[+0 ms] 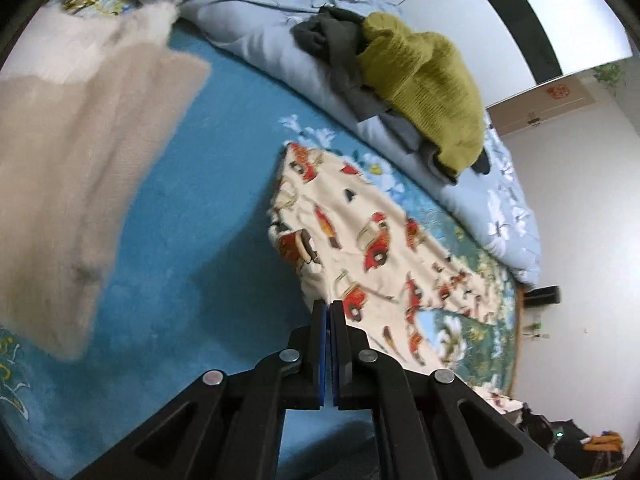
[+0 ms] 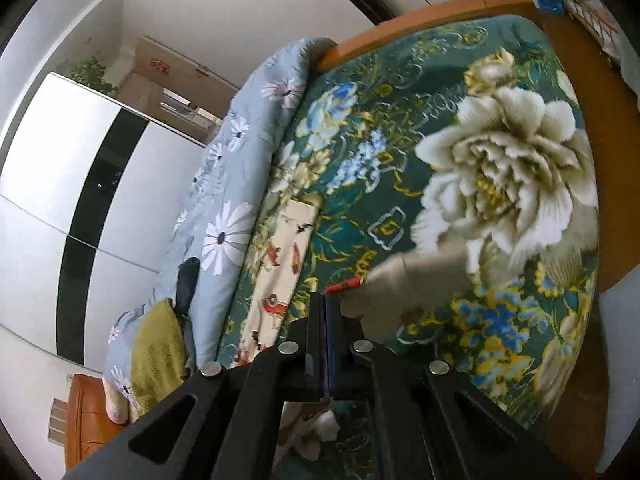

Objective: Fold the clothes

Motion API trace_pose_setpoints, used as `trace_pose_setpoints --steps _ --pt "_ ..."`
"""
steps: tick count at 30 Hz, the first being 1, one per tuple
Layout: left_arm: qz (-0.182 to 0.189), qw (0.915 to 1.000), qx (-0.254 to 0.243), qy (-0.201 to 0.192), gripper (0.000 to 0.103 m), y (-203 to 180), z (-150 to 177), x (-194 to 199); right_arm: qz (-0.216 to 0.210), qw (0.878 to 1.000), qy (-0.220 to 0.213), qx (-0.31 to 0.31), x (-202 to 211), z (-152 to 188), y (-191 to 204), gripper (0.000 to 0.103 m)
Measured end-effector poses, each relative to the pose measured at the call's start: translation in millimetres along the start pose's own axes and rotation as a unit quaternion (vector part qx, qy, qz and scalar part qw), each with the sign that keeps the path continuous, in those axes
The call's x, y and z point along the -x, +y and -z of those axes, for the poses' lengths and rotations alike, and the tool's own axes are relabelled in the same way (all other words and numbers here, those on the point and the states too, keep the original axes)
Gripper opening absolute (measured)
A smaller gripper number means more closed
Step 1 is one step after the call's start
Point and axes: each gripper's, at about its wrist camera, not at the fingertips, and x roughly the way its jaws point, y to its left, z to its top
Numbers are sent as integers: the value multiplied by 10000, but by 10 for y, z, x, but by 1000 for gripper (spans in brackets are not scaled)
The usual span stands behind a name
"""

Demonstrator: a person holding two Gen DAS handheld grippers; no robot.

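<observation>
On the bed, beside the lt-blue daisy quilt (image 1: 256,40): the cream car-print garment (image 1: 360,220) lies on the teal floral blanket (image 1: 192,200), long side running parallel to the quilt edge, near it but not touching

Left tool (image 1: 329,304): blue pads together, clamped on the garment edge farthest from the quilt; cloth rises from the blanket up to the tips

Right tool (image 2: 325,298): pads together, no gap visible. A blurred beige cloth w/ red strip (image 2: 420,276) sits just beside the tips, on the side away from the quilt. Cannot tell if it is pinched

On top of the quilt: olive knit (image 1: 420,80), touching a heap of dark grey clothes (image 1: 332,40)

Beige fluffy garment (image 1: 80,160): blurred, over the blanket, one corner reaching near the quilt

Behind the quilt: white wardrobe w/ black stripe (image 2: 48,184)
</observation>
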Motion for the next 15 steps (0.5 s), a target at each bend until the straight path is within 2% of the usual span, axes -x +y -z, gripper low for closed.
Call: trace_pose_setpoints --steps 2,6,15 --pt "94 9996 282 3 2 -66 -179 -282 43 10000 38 68 -94 -91 153 1" --pt "193 9968 779 -53 2 -60 -504 -465 288 9990 157 301 -518 -278 525 1" --pt "-197 9927 1169 -226 2 -301 -1224 -1256 1134 9871 596 964 -2068 -588 1245 1"
